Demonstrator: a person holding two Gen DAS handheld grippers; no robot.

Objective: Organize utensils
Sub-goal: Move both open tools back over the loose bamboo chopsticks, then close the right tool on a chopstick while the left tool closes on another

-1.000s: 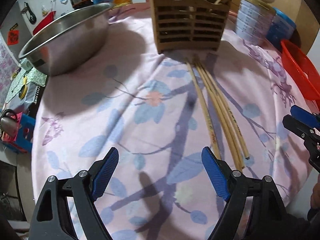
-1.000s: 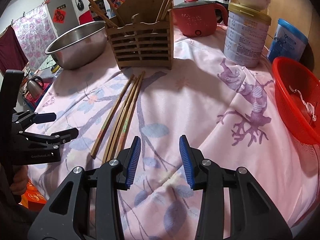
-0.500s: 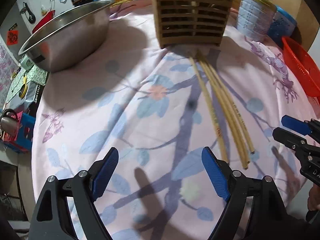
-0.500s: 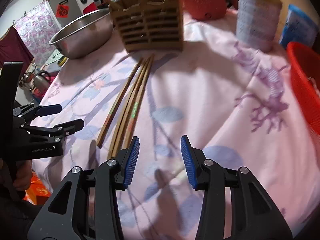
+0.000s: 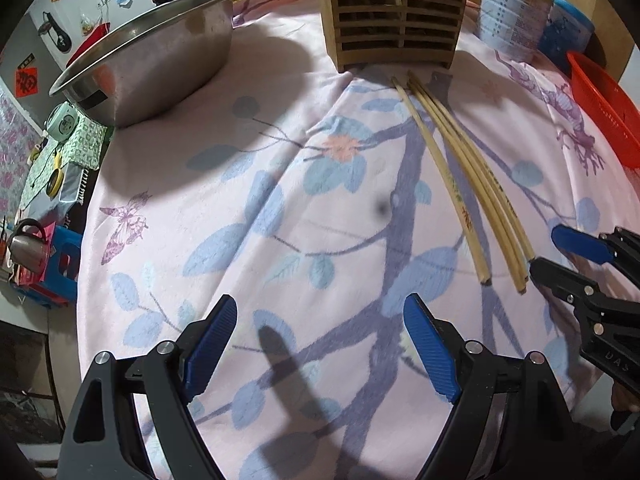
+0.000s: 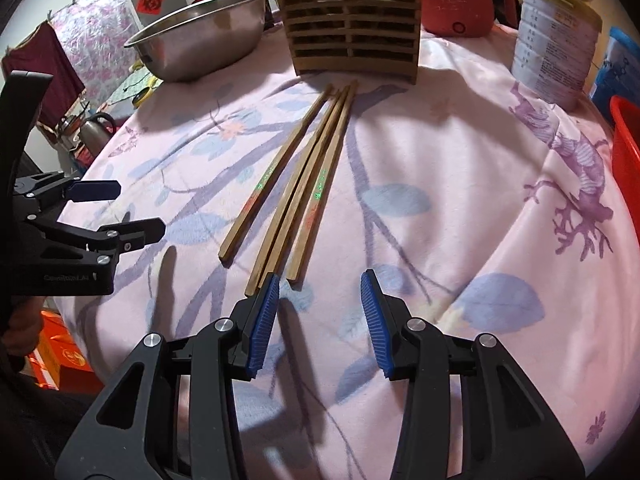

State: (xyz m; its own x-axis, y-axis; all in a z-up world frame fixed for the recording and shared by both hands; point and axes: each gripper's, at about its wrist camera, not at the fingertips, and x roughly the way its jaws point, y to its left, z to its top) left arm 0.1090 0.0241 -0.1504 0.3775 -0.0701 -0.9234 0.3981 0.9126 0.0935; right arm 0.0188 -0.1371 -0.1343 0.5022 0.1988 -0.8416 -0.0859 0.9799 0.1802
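Several wooden chopsticks (image 6: 304, 184) lie side by side on the pink flowered cloth, running from a slatted wooden utensil holder (image 6: 352, 36) toward me. My right gripper (image 6: 320, 284) hovers just at their near ends. Its jaws are closing with nothing between them, and its left pad sits beside the nearest tips. In the left wrist view the chopsticks (image 5: 464, 184) lie to the right, below the holder (image 5: 394, 20). My left gripper (image 5: 320, 312) stands wide open over bare cloth, left of the chopsticks. The right gripper (image 5: 546, 250) shows at that view's right edge, and the left gripper (image 6: 138, 208) at the left of the right wrist view.
A steel bowl (image 5: 160, 52) stands at the back left. A tall tin can (image 6: 556, 48) and a red electric pot (image 6: 460, 4) stand behind on the right, and a red plastic basket (image 5: 600, 108) sits at the right edge. The table drops off at the left.
Both grippers have moved forward and down toward the chopsticks. The right gripper now sits at their near ends, where before it hung farther back. Nothing was picked up.
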